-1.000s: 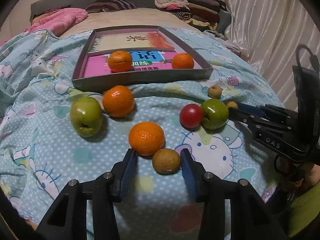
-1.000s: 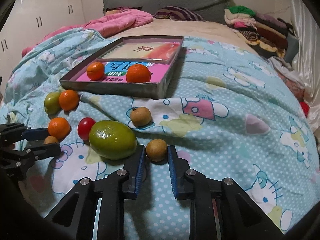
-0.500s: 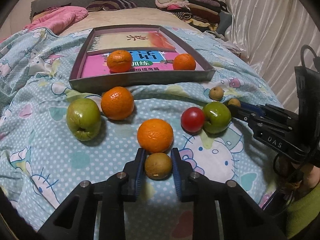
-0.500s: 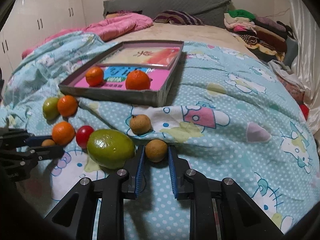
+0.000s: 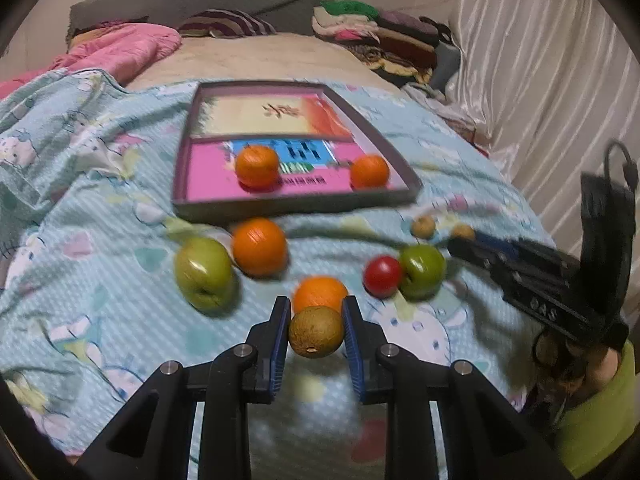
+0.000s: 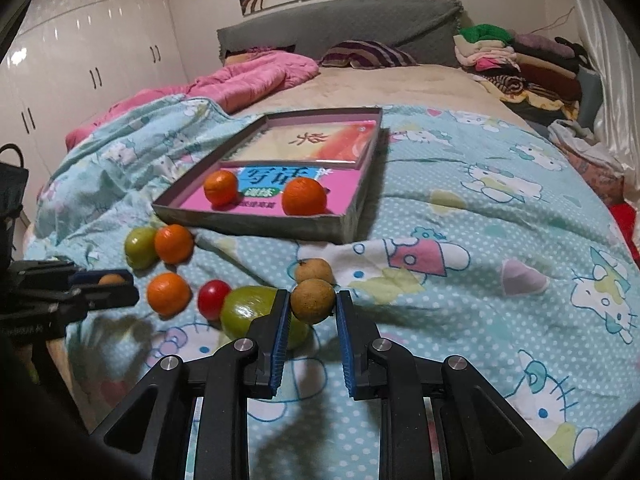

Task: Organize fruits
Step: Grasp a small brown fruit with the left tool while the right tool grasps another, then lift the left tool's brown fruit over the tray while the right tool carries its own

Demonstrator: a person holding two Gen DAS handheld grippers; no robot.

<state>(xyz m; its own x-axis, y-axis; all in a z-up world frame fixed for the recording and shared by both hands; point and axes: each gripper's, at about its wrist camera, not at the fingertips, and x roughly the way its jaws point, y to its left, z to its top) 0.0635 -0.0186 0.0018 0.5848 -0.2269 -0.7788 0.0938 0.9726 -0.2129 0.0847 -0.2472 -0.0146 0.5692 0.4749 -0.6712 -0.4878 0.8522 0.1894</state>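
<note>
1. Left gripper [image 5: 316, 330], bottom centre of left wrist view: blue pads clamped on a brown round fruit [image 5: 316, 331], pads touching both its sides. It shows above the blanket, but contact with the blanket can't be told.
2. Right gripper [image 6: 309, 309], bottom centre of right wrist view: fingers on either side of a second brown fruit [image 6: 312, 301]. The left pad looks in contact; a thin gap shows at the right pad, so firm grip can't be told.
3. Just behind the left-held fruit: orange [image 5: 320, 293], partly hidden by it.
4. Mid frame of left view: red tomato [image 5: 382, 276] touching green fruit [image 5: 422, 270]; further left, green apple [image 5: 204, 272] beside another orange [image 5: 259, 246].
5. Right view, lower centre: large green fruit [image 6: 250, 312] beside the right gripper's left finger; small brown fruit [image 6: 314, 270] just behind the one between the fingers.
6. All the loose fruit lies on the Hello Kitty blanket [image 6: 480, 240].
7. Further up: shallow grey tray [image 6: 256, 226] with books inside; two oranges [image 6: 220, 187] [image 6: 304, 196] on the pink book.
8. Top of frame: pink quilt [image 6: 248, 76], grey headboard [image 6: 340, 24], folded clothes pile [image 6: 516, 60].
</note>
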